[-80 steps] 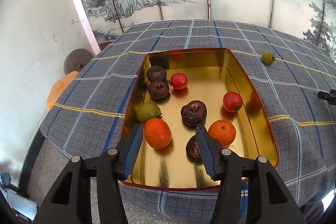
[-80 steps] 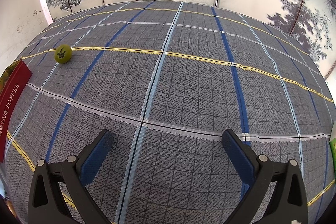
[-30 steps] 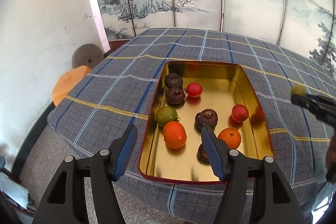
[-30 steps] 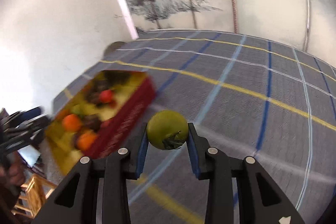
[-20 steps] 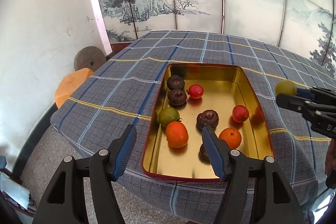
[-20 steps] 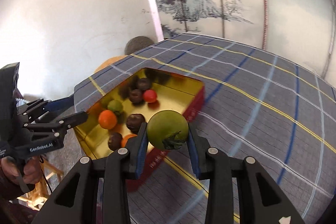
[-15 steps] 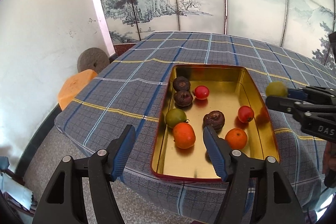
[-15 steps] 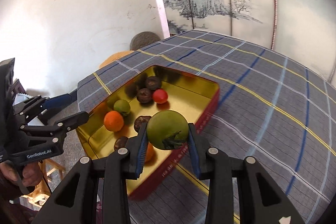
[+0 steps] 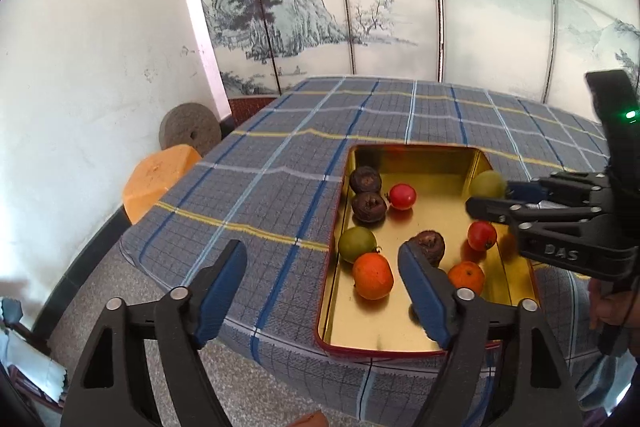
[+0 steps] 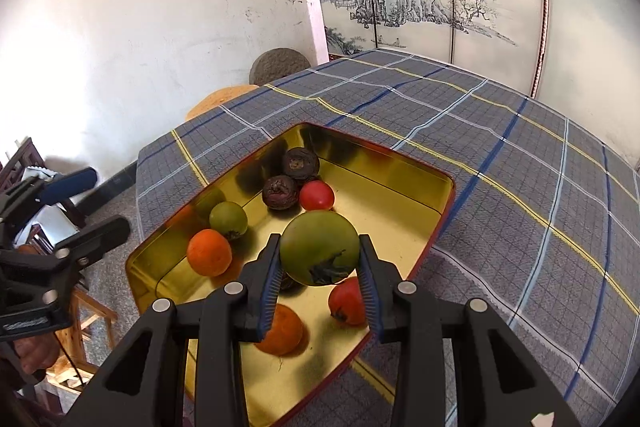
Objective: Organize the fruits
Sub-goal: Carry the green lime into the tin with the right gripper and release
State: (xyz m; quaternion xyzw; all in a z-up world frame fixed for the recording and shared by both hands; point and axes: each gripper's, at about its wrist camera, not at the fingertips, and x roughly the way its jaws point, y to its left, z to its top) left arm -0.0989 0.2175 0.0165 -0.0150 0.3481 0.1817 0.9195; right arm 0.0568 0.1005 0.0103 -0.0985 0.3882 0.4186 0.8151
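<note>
While the right gripper is squeezing a green fruit over the gold tin, and the empty left gripper is opening, letting go comes next.

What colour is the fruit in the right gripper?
Green, with a dark stem scar; the green fruit shows best in the right wrist view, clamped by the right gripper.

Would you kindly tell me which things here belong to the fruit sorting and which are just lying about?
Part of the job:
- green fruit held in the right gripper
- gold tin
- oranges, red fruits, dark fruits in the tin
- left gripper, jaws opening, nothing between them

Just lying about:
- checked tablecloth
- stone wheel
- painted screen
</note>
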